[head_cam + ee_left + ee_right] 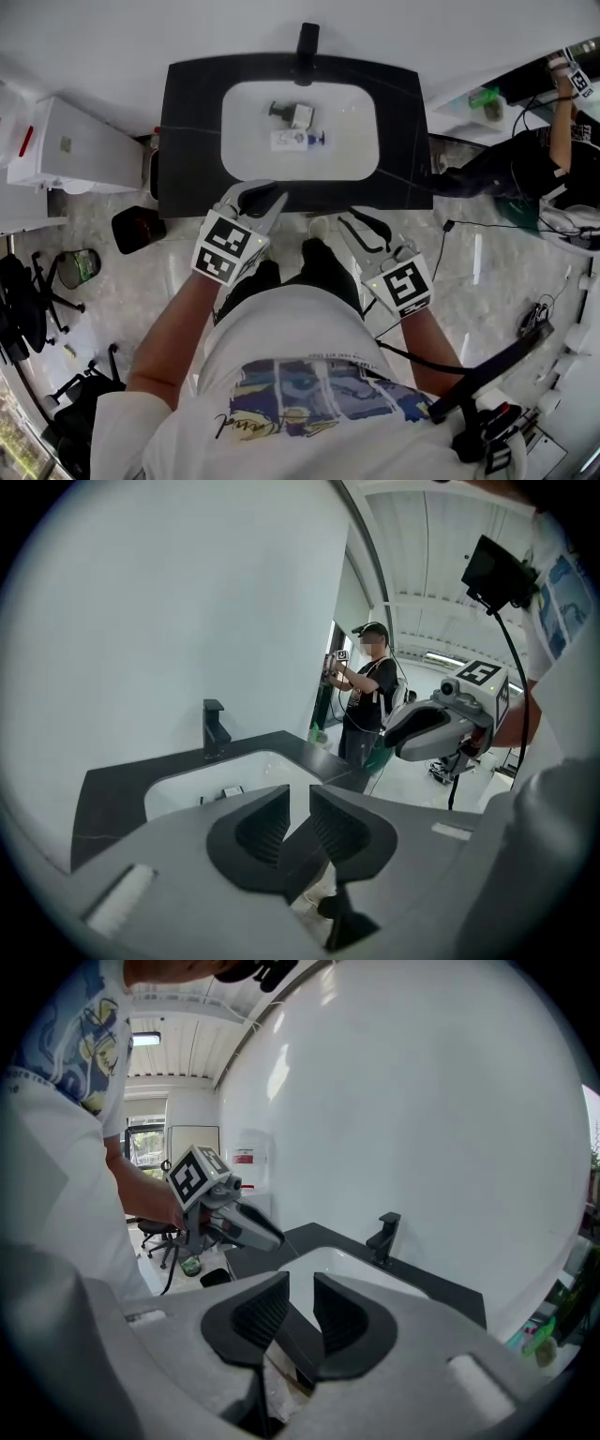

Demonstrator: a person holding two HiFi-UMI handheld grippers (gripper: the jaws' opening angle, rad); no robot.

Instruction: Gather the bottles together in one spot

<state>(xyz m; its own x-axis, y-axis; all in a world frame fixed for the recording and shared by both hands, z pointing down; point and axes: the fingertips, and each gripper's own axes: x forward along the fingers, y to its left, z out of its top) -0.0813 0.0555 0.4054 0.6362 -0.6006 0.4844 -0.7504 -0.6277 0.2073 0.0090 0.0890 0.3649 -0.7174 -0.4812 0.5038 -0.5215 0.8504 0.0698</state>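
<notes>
Holds the left gripper (265, 200) and right gripper (349, 225) side by side at the near edge of the counter (187, 141), each with jaws a narrow gap apart, nothing between. Finds both bottles ahead of the tips, in the sink (246, 150): pump bottle (291, 114) farther, blue-capped bottle (298, 140) nearer. Hides them mostly behind the basin rim in the left gripper view; labels too small to read.
</notes>
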